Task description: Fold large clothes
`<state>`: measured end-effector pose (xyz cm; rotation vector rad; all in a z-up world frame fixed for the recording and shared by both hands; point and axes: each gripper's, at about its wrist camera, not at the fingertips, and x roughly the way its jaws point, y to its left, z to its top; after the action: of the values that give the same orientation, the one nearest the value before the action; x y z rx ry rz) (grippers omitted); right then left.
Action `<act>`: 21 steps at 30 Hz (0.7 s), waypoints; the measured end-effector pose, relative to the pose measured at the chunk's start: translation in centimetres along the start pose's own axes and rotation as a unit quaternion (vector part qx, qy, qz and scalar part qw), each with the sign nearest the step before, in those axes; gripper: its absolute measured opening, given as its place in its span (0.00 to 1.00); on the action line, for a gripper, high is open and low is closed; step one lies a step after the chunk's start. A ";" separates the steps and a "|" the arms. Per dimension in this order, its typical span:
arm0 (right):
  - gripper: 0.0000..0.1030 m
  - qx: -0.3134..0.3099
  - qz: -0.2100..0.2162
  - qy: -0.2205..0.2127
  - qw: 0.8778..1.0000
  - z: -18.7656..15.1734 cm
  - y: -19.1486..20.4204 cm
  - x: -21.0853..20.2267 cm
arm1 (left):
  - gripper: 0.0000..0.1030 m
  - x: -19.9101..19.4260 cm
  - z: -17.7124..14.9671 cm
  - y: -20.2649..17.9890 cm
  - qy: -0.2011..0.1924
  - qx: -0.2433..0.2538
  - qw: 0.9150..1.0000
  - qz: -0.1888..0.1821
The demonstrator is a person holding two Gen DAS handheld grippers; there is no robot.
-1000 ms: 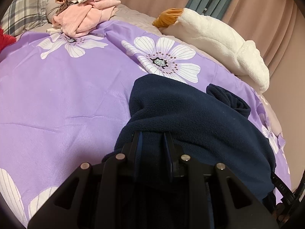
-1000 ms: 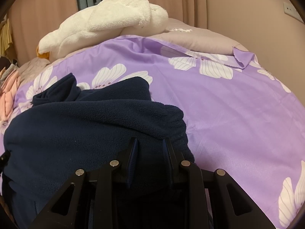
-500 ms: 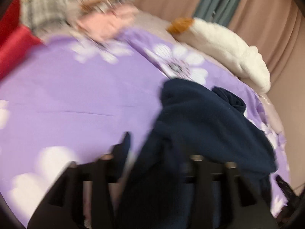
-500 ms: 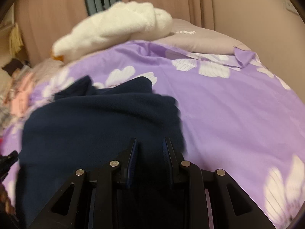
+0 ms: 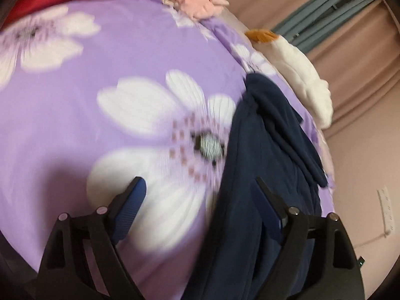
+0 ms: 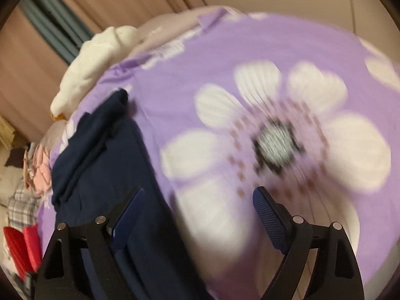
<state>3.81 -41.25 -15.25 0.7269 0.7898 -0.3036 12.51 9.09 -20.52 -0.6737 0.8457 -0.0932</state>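
Motion blur smears the bedspread's flower (image 5: 172, 135), and the navy garment (image 6: 120, 175) runs off the bottom edge.

in the left wrist view the purple floral sheet (image 5: 105, 57) lies bare from 9 to 12 o'clock. the navy fleece garment (image 5: 262, 165) blocks 3 o'clock, a white plush toy (image 5: 302, 75) at 1, piled clothes (image 5: 197, 2) at 12.

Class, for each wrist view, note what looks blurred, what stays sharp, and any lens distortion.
Left wrist view: purple floral bedspread smeared by motion, hand-held gripper fingers crisp, dark corners and bowed edges from the fisheye. Right wrist view: flower print streaked, navy garment soft, its hand-held gripper sharp.
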 end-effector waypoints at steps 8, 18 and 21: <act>0.86 -0.082 -0.055 -0.025 0.995 -5.4 2.1 -1.8 | 0.79 -1.8 -5.9 -1.6 0.046 0.002 0.993 -0.107; 0.87 -0.104 0.053 -0.012 0.993 -9.6 5.8 -2.5 | 0.77 -2.5 -9.1 -2.9 0.083 -0.061 0.973 -0.205; 0.87 -0.064 0.081 -0.007 0.995 -9.0 4.4 -2.3 | 0.75 -3.1 -9.0 -2.5 0.097 -0.079 0.970 -0.207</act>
<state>-0.33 -31.89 -15.76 0.6624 0.7260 -0.1105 4.41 3.49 -21.26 -0.9978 0.8950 -0.4792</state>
